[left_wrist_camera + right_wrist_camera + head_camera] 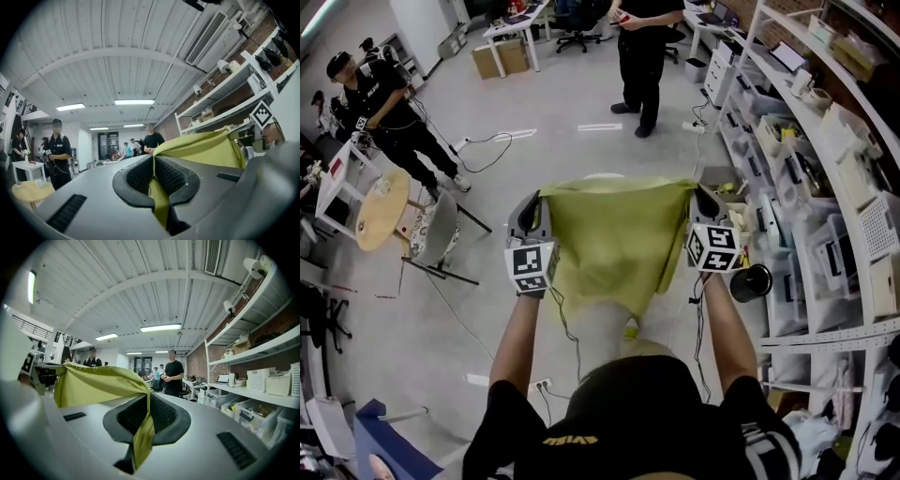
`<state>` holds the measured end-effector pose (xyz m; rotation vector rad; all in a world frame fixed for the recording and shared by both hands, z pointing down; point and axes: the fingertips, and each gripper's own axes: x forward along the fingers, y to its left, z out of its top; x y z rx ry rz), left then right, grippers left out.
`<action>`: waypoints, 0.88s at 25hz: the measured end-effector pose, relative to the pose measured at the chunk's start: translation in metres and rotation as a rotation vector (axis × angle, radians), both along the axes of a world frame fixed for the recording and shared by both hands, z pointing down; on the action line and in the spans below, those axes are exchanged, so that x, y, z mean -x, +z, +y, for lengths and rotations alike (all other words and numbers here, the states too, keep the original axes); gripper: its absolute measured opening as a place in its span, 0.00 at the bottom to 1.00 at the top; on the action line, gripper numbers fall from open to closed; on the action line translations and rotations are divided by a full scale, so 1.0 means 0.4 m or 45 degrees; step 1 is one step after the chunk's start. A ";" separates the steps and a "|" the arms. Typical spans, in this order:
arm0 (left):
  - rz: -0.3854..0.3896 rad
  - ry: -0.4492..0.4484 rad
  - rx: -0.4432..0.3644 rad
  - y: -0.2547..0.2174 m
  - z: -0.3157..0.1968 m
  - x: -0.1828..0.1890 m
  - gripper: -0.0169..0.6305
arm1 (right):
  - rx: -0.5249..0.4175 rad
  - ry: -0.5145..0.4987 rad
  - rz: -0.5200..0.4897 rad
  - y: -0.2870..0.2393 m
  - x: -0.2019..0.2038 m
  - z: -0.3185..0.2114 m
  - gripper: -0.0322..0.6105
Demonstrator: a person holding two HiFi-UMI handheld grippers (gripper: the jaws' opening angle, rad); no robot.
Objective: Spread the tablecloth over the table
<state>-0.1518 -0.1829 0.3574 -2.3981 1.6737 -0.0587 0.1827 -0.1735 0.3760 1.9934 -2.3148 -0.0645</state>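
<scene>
Workshop room, head view looks steeply down. Grey floor takes most of the frame. White shelving loaded with bins and boxes runs down the right side. One bystander in black stands on the far side.

Yellow-green tablecloth is up in the air, well clear of the floor. Its top edge is stretched level between the two grippers and the rest hangs loose toward the person's legs. It is opened out across its width. The lower part bunches, so it may not be fully unfolded.

Just past the top edge of the cloth, a pale curved rim shows. Probably the worktop to be covered, but the cloth hides nearly all of it, so not certain. Nothing of the cloth lies on it.

Left gripper holds the cloth's left top corner. In its own view the fingers are pressed together with a fold of cloth pinched between the ribbed pads. Right gripper holds the right top corner the same way, a strip of cloth trailing down out of the pinch.

Progress, as judged: pick-up and opening look done. Left to do: carry the cloth over the worktop, lower it, let go of both corners, check that it lies flat and even.
</scene>
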 end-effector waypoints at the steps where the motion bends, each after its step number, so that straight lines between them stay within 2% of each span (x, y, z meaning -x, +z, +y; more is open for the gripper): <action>1: -0.002 -0.006 0.006 0.002 -0.036 -0.009 0.06 | 0.000 -0.003 0.002 0.000 -0.009 -0.035 0.08; 10: -0.020 -0.075 0.022 -0.007 -0.311 -0.076 0.06 | 0.023 -0.040 0.006 0.004 -0.077 -0.323 0.08; 16: -0.030 -0.107 0.029 -0.016 -0.420 -0.105 0.06 | 0.036 -0.073 -0.008 0.007 -0.106 -0.464 0.08; 22: -0.029 -0.102 0.052 -0.006 -0.524 -0.037 0.06 | 0.050 -0.081 0.013 0.006 -0.040 -0.578 0.08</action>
